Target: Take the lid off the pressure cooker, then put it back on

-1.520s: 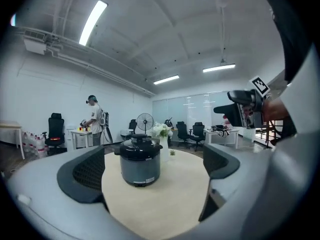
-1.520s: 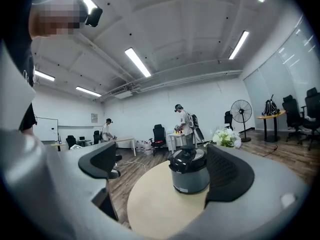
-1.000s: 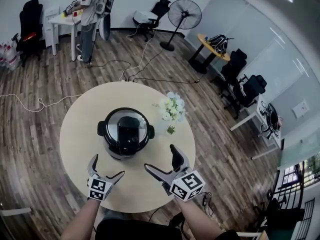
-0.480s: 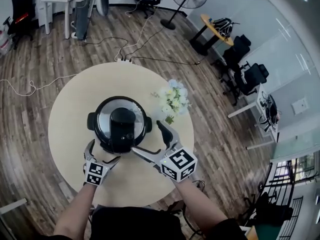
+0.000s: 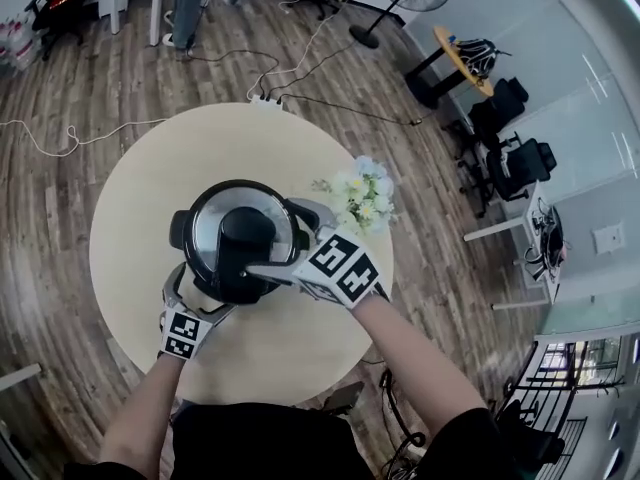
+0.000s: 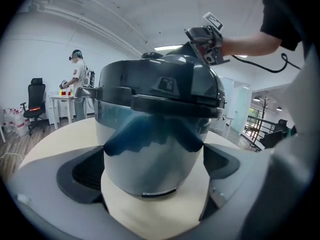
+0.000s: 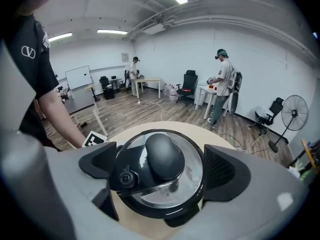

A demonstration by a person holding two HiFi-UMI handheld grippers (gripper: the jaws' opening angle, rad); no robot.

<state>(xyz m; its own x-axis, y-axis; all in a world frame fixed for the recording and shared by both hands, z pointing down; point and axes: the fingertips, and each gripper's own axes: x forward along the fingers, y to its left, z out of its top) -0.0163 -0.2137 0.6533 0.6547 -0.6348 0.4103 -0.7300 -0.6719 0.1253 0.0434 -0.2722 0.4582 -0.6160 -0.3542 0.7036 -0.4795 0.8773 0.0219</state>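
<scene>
Round table (image 5: 130, 198), with the pressure cooker (image 5: 182, 240) at its centre and the lid (image 5: 215, 230) seated on top. Right gripper (image 7: 160, 168), jaws spread, straddles the lid from 4 o'clock. Left gripper (image 6: 150, 169), jaws spread, flanks the cooker body at 6 o'clock.

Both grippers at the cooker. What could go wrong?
The right hand-held gripper is open around the rounded lid knob; closing off-centre could slip.
The left hand-held gripper is open round the pressure cooker body; unclamped, the pot may turn with the lid.
The flowers stand close beside the right gripper; a swing could knock them.
</scene>
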